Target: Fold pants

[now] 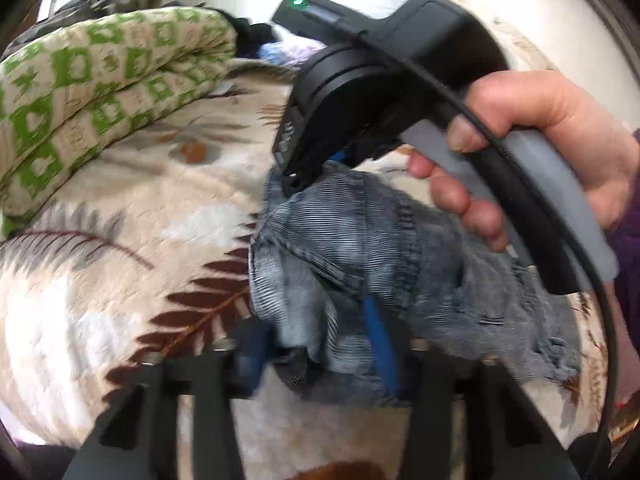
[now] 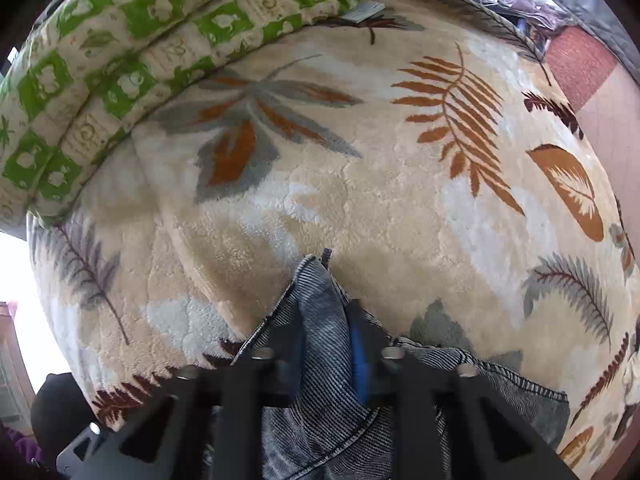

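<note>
Looking along the left claw [image 1: 320,344], the pants [image 1: 360,248] are seen bunched right at its tips, a fold of grey ribbed denim being pinched between the two blue-lined fingers. From that pinch the cloth runs straight ahead and a little upward to the right claw [image 1: 296,184], which is held by the right hand [image 1: 540,148] just beyond and above. The tip of that claw is buried in the far end of the bundle, though from this view it cannot be told how tightly it is closed. The long axis of the garment is thus stretched from one claw to the other, with a frayed hem hanging off to the right of the left claw. Beneath everything a leaf-patterned blanket [image 1: 120,208] is spread, and a folded green quilt [image 1: 100,92] is stacked far ahead to the left.

Seen from the right claw [image 2: 324,344], the pants [image 2: 320,420] are gathered between its fingers, which are pressed together on a ridge of denim. Only a short peak of cloth pokes past the tips; the bulk lies behind and below, trailing to the right. Ahead, open blanket [image 2: 360,184] is left free, the quilt [image 2: 120,60] lying well beyond to the upper left. The next move is judged to depend on that open stretch ahead, where the held edge could be laid down.
</note>
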A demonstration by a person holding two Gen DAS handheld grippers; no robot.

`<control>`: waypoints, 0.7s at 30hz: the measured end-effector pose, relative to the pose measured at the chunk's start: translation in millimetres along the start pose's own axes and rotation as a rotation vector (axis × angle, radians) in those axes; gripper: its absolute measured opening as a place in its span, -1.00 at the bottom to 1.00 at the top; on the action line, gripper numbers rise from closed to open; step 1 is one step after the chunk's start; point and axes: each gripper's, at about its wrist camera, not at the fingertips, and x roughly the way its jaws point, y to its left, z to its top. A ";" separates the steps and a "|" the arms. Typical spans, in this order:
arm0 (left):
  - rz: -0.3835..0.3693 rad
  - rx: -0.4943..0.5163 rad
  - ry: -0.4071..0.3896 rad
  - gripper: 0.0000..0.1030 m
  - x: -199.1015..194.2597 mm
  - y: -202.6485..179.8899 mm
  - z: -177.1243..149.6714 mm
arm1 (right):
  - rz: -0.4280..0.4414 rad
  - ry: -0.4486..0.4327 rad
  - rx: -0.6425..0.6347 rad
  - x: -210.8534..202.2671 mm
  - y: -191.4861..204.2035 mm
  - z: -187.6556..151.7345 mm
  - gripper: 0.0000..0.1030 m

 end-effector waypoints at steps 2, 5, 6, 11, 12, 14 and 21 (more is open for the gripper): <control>0.006 0.028 -0.004 -0.34 0.1 -3.0 -0.5 | -0.006 -0.012 0.009 -4.1 -4.0 -2.7 -0.84; -0.015 -0.006 -0.002 -0.35 0.2 3.0 1.0 | -0.020 -0.056 0.031 -20.9 -8.2 -11.2 -0.89; -0.018 -0.011 -0.006 -0.35 -0.4 3.9 1.3 | -0.024 -0.071 0.041 -27.0 -7.6 -14.3 -0.89; 0.000 0.043 -0.052 -0.35 -8.8 -5.2 -0.8 | -0.036 -0.177 0.109 -65.6 -15.1 -34.6 -0.89; 0.003 0.061 -0.065 -0.35 -11.1 -8.0 -1.2 | -0.044 -0.203 0.124 -74.9 -17.1 -41.2 -0.89; 0.002 0.090 -0.087 -0.35 -16.1 -15.7 -3.4 | -0.056 -0.244 0.150 -89.9 -18.1 -49.7 -0.89; -0.064 0.266 -0.209 -0.31 -49.4 -50.6 -17.1 | -0.065 -0.414 0.307 -142.5 -53.5 -106.0 -0.89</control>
